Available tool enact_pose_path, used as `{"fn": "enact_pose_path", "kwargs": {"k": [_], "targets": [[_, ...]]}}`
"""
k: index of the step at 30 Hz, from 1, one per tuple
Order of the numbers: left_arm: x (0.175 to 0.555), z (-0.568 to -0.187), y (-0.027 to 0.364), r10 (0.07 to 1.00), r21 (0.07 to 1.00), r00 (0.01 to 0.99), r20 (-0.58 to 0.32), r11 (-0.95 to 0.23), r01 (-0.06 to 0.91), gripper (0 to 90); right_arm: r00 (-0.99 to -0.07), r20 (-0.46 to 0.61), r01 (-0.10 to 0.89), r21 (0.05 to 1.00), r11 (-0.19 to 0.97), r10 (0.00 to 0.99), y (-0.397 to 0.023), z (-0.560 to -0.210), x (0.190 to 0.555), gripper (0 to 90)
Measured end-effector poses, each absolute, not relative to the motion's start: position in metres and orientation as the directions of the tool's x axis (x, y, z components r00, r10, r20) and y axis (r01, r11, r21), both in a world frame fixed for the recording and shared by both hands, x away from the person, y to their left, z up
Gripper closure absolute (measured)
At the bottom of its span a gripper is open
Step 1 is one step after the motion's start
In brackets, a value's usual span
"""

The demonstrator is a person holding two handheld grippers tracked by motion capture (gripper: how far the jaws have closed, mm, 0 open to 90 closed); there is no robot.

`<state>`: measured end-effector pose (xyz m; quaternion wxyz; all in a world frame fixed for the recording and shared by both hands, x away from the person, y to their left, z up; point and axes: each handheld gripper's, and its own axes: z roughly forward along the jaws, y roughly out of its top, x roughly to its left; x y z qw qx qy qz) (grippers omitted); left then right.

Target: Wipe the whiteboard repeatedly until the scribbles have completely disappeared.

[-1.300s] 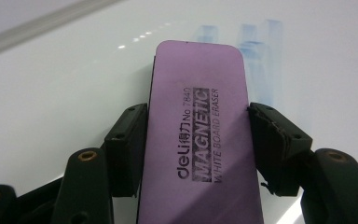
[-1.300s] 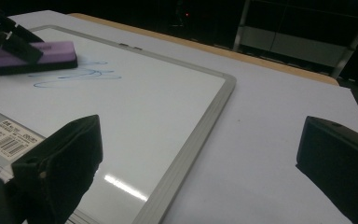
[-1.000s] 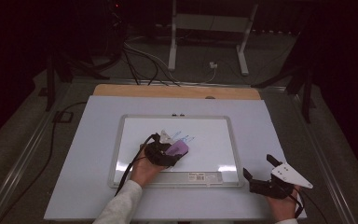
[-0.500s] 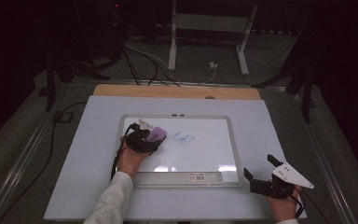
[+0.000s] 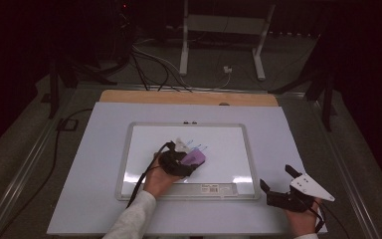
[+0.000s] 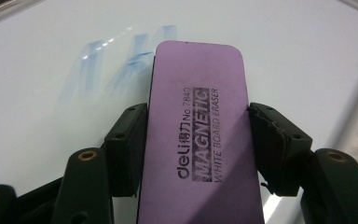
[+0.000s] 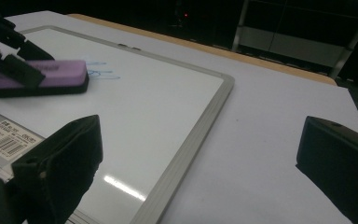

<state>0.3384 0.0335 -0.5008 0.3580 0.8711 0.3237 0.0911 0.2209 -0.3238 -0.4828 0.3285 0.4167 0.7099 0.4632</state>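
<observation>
While the left hand-held gripper (image 6: 198,135) pinches a purple whiteboard eraser (image 6: 198,135) across its long sides, both black pads press flat on the eraser's edges. Eraser top printed "MAGNETIC WHITE BOARD ERASER". It sits flat on the whiteboard (image 5: 229,142), roughly mid-board, a little left of centre in the high view (image 5: 194,158). Faint blue marker strokes (image 6: 116,65) lie on the board just beyond and to the left of the eraser's far end in the left gripper view; they look smeared and pale. From the right gripper view the eraser (image 7: 51,74) rests low against the board surface with blue strokes (image 7: 102,70) just beside its near end.

Right hand-held gripper (image 5: 278,186) sits off the board, at the near right corner of the white sheet covering the bench (image 5: 298,134), jaws spread wide with nothing between them. Its pads frame the board's grey frame corner (image 7: 226,81). A barcode label (image 5: 216,188) shows on the board's near rail. Left sleeve (image 5: 129,221) white.
</observation>
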Motion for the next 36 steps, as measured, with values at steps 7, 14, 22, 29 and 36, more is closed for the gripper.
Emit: {"fn": "enact_pose_path", "kwargs": {"k": [7,14,22,29,36], "targets": [[0.355,-0.5,0.053,0.72,0.671,0.691,-0.062,-0.482,0.563,41.8,-0.433,-0.078,0.286,0.933,0.219,0.898,-0.325,-0.482,0.22,0.8],[0.377,-0.501,0.096,0.841,0.671,0.537,-0.066,-0.361,0.648,41.9,-0.432,-0.077,0.288,0.933,0.218,0.899,-0.326,-0.482,0.22,0.8],[0.379,-0.501,0.092,0.84,0.671,0.535,-0.089,-0.347,0.655,41.8,-0.436,-0.081,0.288,0.931,0.224,0.896,-0.324,-0.483,0.221,0.8],[0.363,-0.501,0.05,0.752,0.673,0.652,-0.098,-0.433,0.599,41.8,-0.437,-0.081,0.287,0.931,0.224,0.896,-0.324,-0.483,0.221,0.8],[0.352,-0.5,0.023,0.667,0.67,0.739,-0.093,-0.507,0.542,41.8,-0.437,-0.082,0.286,0.932,0.224,0.896,-0.324,-0.483,0.22,0.7]]}}
